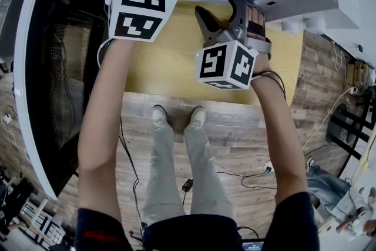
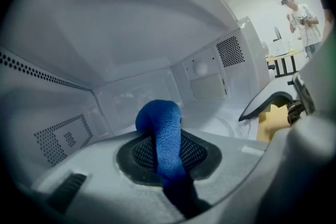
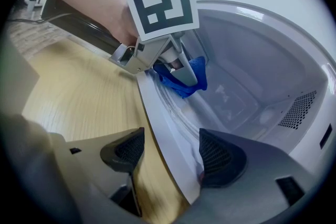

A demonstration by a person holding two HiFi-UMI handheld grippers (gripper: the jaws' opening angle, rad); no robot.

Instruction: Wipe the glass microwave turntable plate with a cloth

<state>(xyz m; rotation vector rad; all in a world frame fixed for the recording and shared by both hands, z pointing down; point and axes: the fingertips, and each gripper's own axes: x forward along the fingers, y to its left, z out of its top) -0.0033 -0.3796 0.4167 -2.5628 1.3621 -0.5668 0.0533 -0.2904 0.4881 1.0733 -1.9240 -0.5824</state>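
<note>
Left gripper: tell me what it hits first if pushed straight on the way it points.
The left gripper, shut on the blue cloth, points into the microwave. Straight on, the cloth would probably meet the rear wall first, though depth is hard to judge.

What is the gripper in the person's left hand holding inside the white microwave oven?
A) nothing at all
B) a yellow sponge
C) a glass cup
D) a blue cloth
D: in the left gripper view, the left gripper is shut on a blue woven cloth, which sticks up from between its dark pads inside the white microwave cavity.
</note>
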